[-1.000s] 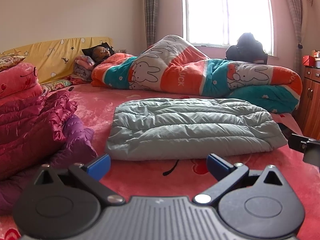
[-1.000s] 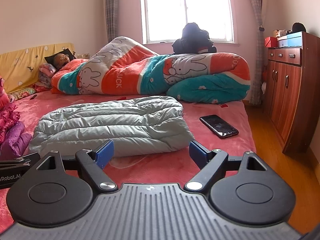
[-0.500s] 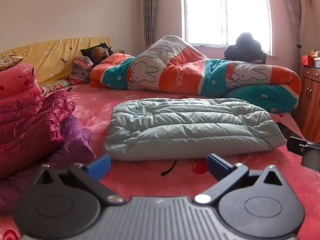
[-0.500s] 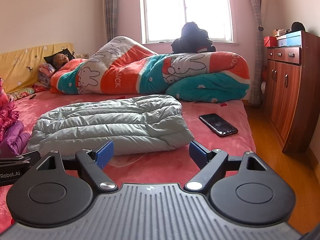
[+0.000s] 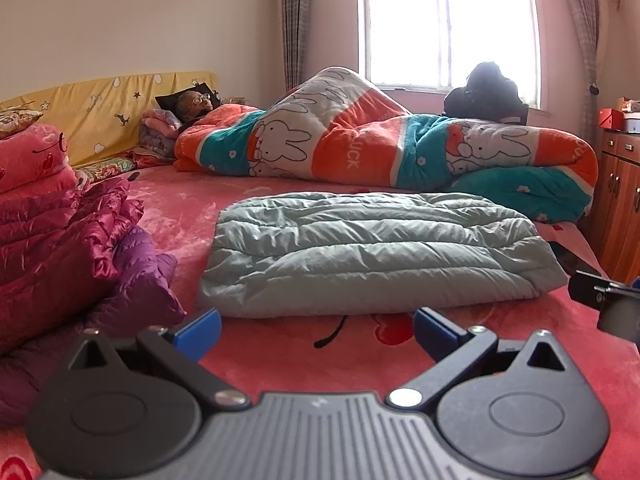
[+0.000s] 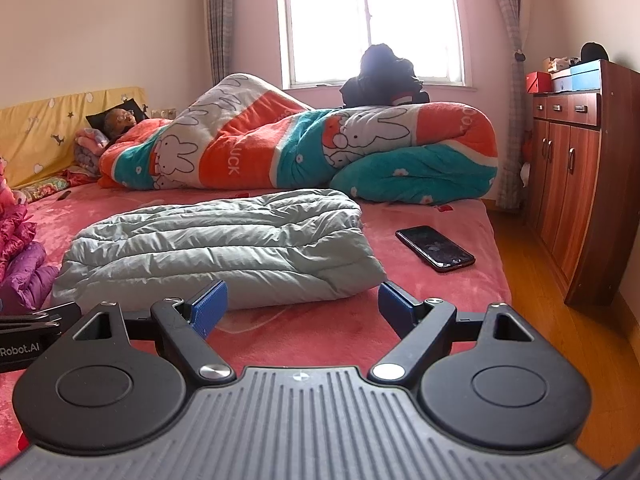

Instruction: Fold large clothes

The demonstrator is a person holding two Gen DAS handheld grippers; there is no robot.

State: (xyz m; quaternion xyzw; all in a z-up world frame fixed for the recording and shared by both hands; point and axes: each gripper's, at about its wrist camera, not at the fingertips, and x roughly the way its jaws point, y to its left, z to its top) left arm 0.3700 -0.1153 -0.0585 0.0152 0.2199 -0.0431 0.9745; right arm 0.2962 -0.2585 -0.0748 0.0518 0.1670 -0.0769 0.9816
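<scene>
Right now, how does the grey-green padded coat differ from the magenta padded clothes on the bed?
The grey-green padded coat lies alone mid-bed as one flat, wide folded slab; the magenta padded clothes sit stacked in a taller, looser pile at the left edge. The coat is pale and matte; the magenta pile is bright and shiny. The coat lies ahead of both open jaws, the pile off to the side. Both are quilted and rest on the pink bedspread.

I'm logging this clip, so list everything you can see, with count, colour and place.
jacket: 1, pale green, folded, mid-bed
bed: 1, pink cover
phone: 1, black, on the bed right of the jacket
quilt: 1, orange-teal, rabbit print, far side
person: 1, lying under the quilt
coats: pile, magenta and purple, left
bag: 1, black, by the window
cabinet: 1, brown, right
left claw: 1, open, empty
right claw: 1, open, empty
</scene>
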